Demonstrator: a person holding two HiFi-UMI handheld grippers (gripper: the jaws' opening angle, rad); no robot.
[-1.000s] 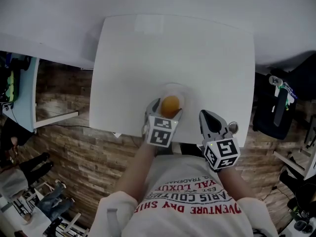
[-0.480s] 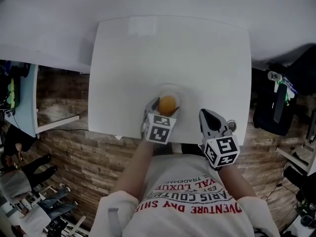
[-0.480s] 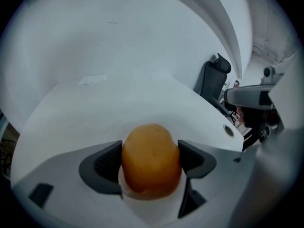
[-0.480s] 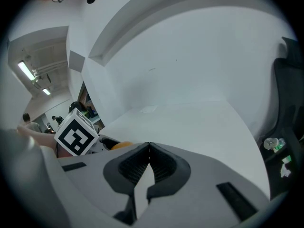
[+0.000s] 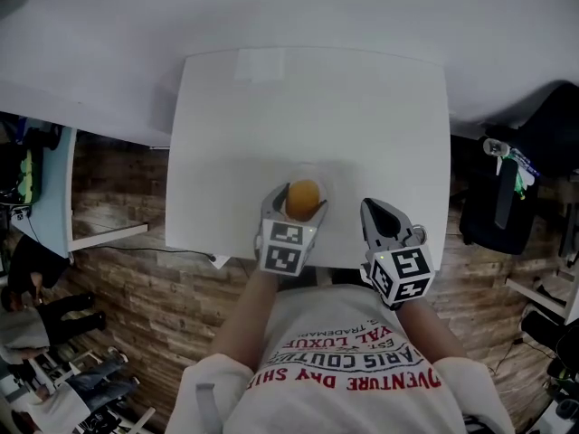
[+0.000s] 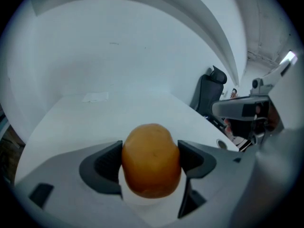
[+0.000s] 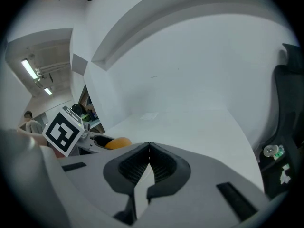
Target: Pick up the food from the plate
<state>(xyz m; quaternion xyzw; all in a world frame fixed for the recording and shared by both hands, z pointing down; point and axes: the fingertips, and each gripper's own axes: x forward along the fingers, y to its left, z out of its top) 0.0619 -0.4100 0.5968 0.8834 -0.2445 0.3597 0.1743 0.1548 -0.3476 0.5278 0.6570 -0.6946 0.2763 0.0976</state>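
White tabletop (image 5: 308, 107): carries the plate near its front edge.
Left hand-held gripper (image 5: 301, 208): jaws clamped on either side of the food.
Right hand-held gripper (image 5: 375, 213): jaws together, empty, at the front edge, just beside the left.
Plate (image 5: 319, 171): pale, shallow.
Food (image 6: 151, 163): round, orange-brown, over the plate.

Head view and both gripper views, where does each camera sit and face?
Head view: on the person's head, facing steeply down at the white table; arms, shirt, left gripper, right gripper show.
Left gripper view: on that gripper, along jaws shut on the orange food.
Right gripper view: on that gripper, along its shut jaws, across the table.
Shared: all three show the food.
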